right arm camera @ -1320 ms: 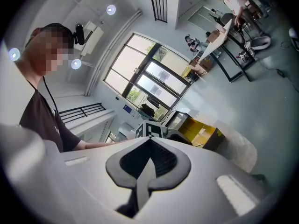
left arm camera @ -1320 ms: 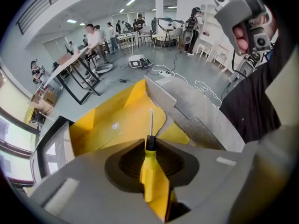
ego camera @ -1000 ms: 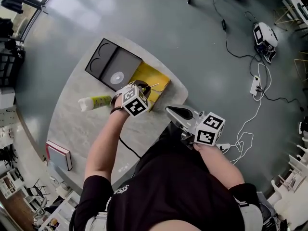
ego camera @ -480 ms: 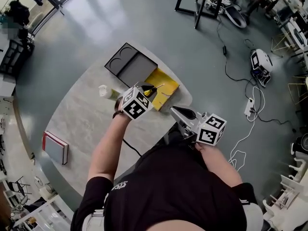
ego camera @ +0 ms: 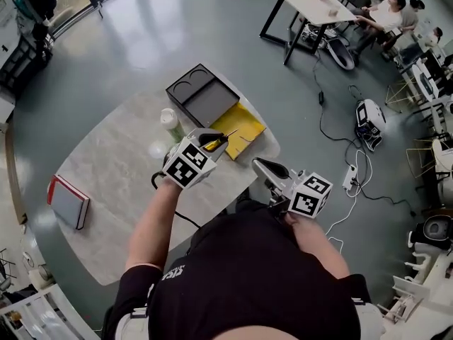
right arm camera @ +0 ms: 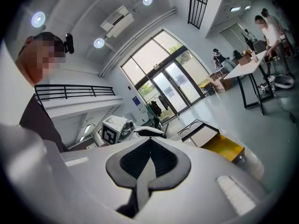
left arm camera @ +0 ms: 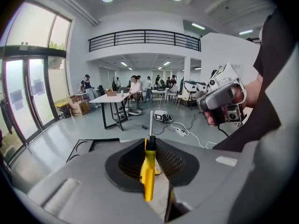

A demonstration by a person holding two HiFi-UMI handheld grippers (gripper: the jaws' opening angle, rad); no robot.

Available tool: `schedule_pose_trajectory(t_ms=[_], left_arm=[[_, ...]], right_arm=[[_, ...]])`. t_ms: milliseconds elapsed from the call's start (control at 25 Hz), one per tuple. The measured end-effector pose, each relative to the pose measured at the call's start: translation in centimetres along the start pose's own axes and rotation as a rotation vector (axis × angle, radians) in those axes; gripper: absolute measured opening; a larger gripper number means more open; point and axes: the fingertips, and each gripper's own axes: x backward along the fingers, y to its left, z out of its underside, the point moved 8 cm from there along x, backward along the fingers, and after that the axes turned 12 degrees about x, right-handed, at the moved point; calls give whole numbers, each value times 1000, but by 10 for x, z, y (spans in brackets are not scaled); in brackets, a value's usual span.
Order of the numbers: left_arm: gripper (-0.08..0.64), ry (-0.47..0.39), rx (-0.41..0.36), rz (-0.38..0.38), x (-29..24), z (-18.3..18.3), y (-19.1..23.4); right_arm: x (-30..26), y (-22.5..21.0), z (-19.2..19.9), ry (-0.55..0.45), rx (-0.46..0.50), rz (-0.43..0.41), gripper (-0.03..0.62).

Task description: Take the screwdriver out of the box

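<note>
Hand-held gripper on the left [left arm camera: 149, 149]: clenched on screwdriver [left arm camera: 148, 169] at the yellow handle, shaft poking out ahead past the tips. Looks light and stiff, with a hard plastic grip that may be slick; best taken mid-handle, as now, not by the thin shaft. Held clear above worktop [ego camera: 113, 183], just beside box [ego camera: 248, 125], apparently out of it. Left forearm stretched forward, jaws tipped somewhat down. Right hand-held gripper [ego camera: 263, 167]: closed, empty, near the body, about level.
</note>
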Motion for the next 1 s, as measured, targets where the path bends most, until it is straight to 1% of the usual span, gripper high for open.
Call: schedule_pose_trajectory(t_ms=[160, 320, 480, 600, 760, 840, 920, 1000], left_arm=[[71, -79, 72, -29, 32, -1, -2], [71, -162, 137, -91, 61, -1, -7], [71, -226, 191, -149, 84, 0, -18], [71, -284, 235, -195, 98, -1, -29], [71, -382, 278, -267, 114, -7, -49], [71, -409, 291, -316, 118, -8, -59], [71, -426, 300, -359, 120, -8, -67], [71, -450, 319, -392, 123, -6, -74]], right_arm=[[-7, 5, -14, 6, 36, -34, 12], [-14, 0, -30, -11, 69, -77, 12], [-21, -7, -46, -8, 107, -138, 12], [-24, -13, -57, 7, 172, -184, 12], [-25, -16, -68, 44, 310, -254, 12], [-24, -15, -77, 41, 367, -291, 12], [-24, -15, -85, 25, 399, -316, 12], [-23, -15, -90, 7, 410, -330, 12]])
